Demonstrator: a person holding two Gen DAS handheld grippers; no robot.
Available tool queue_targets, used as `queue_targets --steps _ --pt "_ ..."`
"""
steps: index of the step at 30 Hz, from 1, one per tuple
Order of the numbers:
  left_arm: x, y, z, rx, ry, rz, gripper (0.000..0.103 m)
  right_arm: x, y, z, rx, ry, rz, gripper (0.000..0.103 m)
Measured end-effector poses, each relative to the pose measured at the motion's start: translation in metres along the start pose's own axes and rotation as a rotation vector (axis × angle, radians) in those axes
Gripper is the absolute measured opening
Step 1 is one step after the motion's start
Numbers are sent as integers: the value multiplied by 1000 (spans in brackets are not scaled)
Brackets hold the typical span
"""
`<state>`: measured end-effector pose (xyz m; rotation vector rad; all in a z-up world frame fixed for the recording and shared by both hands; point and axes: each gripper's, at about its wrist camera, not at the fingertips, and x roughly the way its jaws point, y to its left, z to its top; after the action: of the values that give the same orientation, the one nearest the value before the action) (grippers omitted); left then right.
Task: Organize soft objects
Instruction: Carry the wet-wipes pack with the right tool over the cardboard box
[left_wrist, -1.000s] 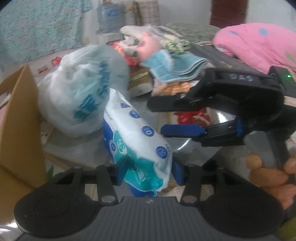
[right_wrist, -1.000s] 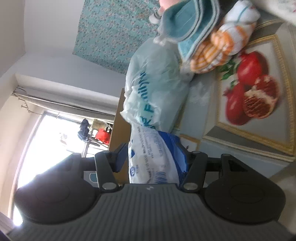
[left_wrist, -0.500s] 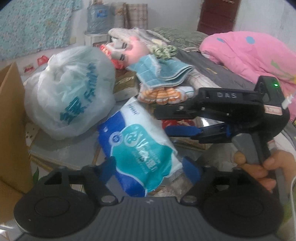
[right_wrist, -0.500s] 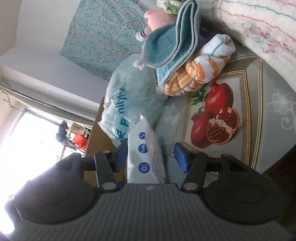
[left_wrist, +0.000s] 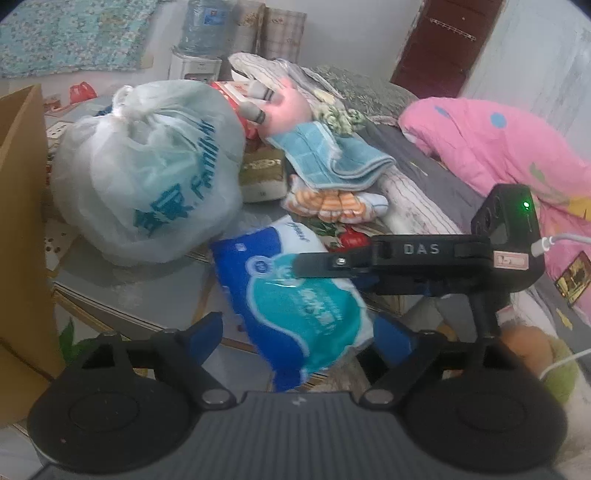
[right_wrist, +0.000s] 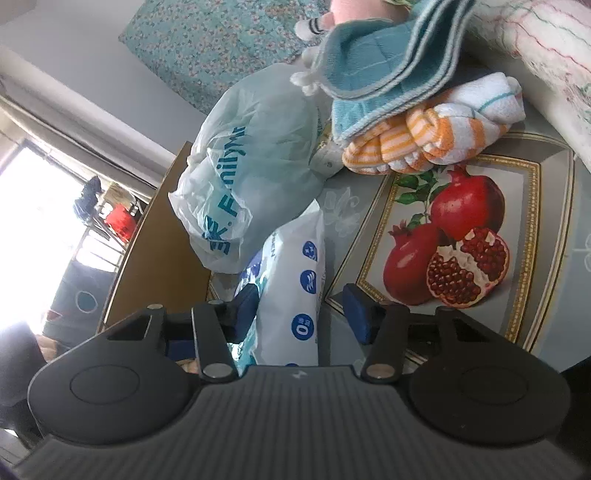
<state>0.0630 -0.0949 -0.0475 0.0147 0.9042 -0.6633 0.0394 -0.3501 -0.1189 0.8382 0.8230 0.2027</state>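
A blue, teal and white tissue pack (left_wrist: 295, 299) lies on the table's front edge, between the wide-open fingers of my left gripper (left_wrist: 303, 332). My right gripper (left_wrist: 332, 273) reaches in from the right, one finger above the pack and one below. In the right wrist view the pack (right_wrist: 295, 280) stands between the open fingers of my right gripper (right_wrist: 301, 306); neither blue pad presses on it. A full white plastic bag (left_wrist: 147, 166) sits behind it. A teal towel (left_wrist: 332, 155) rests on an orange-striped towel (left_wrist: 332, 203).
A cardboard box (left_wrist: 22, 221) stands at the left. The table top (right_wrist: 465, 236) bears a pomegranate picture. A pink quilt (left_wrist: 498, 147) lies on the bed at right. A pink plush toy (left_wrist: 288, 110) and boxes are piled behind the towels.
Both grippers have opened. The tissue pack, held upright a second ago, has tipped over and now lies flat on the table edge. My right gripper has lowered around it.
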Motion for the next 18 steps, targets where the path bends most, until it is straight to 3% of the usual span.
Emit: queue_targets --steps 7,14,18 --pt "13 16 6 -78 53 -68 90 2 -5 2 6 25 31 48" --pt "41 15 8 -102 120 -72 90 7 -9 -2 54 50 87 45" --pt "51 8 11 -108 132 -74 89 8 -13 -4 96 57 120 34"
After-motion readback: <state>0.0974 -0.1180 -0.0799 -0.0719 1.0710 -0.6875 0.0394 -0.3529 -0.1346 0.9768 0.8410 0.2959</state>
